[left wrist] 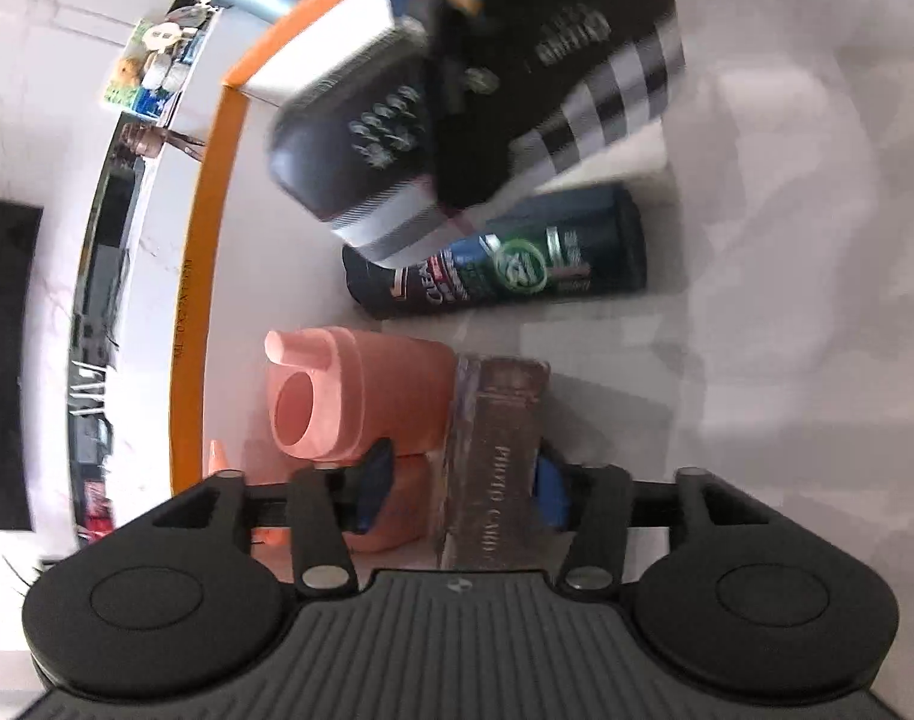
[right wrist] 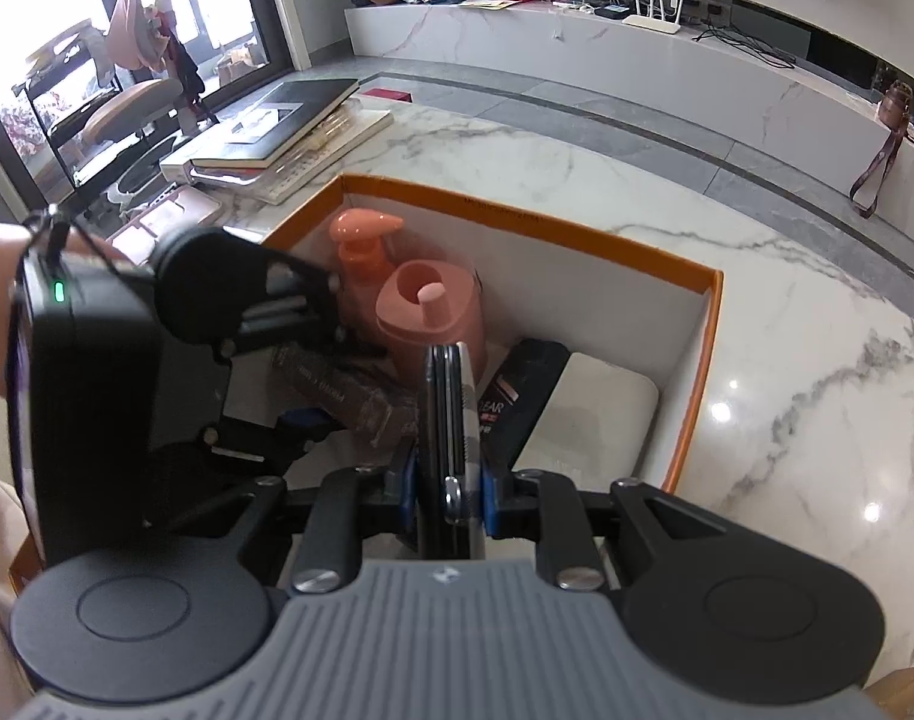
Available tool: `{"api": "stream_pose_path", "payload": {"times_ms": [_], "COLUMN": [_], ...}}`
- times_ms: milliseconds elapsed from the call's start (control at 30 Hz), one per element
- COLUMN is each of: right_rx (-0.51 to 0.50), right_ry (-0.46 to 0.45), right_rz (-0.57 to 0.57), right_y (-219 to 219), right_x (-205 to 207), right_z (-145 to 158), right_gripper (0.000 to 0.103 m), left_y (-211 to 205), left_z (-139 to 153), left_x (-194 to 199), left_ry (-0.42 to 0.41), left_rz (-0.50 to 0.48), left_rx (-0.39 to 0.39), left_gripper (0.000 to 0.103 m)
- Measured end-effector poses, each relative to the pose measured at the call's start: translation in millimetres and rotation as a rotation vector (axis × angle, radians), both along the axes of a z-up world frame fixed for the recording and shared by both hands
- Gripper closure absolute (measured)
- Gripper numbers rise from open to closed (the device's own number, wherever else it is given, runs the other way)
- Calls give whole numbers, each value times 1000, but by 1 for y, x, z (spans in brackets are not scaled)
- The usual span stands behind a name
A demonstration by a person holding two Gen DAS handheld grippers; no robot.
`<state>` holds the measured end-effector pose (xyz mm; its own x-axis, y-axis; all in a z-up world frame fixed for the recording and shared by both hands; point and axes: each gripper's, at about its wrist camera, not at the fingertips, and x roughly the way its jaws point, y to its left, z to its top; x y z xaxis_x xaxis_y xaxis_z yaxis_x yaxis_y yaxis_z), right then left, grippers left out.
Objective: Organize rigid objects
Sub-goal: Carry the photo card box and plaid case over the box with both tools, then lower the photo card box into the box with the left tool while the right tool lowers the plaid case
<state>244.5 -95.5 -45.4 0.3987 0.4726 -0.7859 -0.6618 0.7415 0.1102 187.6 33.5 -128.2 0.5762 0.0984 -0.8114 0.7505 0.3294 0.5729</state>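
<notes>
Card box (left wrist: 496, 456), from your left wrist: where is it, and do you hold it?

Me: It lies flat on the white floor of the orange-rimmed box (left wrist: 199, 276), just beside a pink bottle (left wrist: 361, 396) that lies on its side. It sits between the jaws of my left gripper (left wrist: 460, 474), but they stand open. One pad is clear of it, so I press nothing. I judge it was put here to line up with the bottle, long side to long side.

How does it look?

Me: Clear, brownish, oblong and hard-edged, with pale lettering along its top. Beyond it a dark shampoo bottle (left wrist: 517, 264) lies crosswise, and above that, blurred, hangs my other hand's load.

And from the right wrist?

Me: My right gripper (right wrist: 448, 480) is closed on a flat dark case (right wrist: 448, 408), seen edge-on, thin, with a pale grey side. I hold it on edge over the box, I think so that it can slip into the narrow gap between the card box and the shampoo bottle. The left gripper reaches in low among the things, with a pink pump bottle (right wrist: 361, 258) beyond it. The orange-rimmed box rests on a marble desk (right wrist: 577, 180), with books (right wrist: 265, 138) stacked further off
</notes>
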Motion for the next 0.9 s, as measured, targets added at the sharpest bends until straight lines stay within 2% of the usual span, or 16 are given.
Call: {"api": "stream_pose_path", "payload": {"times_ms": [100,300,400,533,633,733,900], "right_rx": [-9,-22,-28,-35,-46,-59,-107], "right_ry": [-2,0,5,8,6,-3,-34], "right_rz": [3,7,21,29,44,71,135], "right_y": [-2,-3,-3,0,2,3,10], "right_x": [-4,-10,-12,-13,-15,-20,-31], "right_z": [0,0,-1,-3,-3,-1,-1], "right_gripper": [83,83,83,83,83,83,83], "left_y": [0,-7,-4,-6,-4,-2,12], "left_z": [8,0,-1,-2,2,19,67], "left_x": [4,1,10,9,5,-1,-16], "left_ry": [47,41,53,35,-3,-34,-50], "left_rz": [18,20,40,34,47,91,247], "left_rx": [-44,-11,-5,23,8,-70,-332], "left_gripper": [40,40,29,25,23,23,24]}}
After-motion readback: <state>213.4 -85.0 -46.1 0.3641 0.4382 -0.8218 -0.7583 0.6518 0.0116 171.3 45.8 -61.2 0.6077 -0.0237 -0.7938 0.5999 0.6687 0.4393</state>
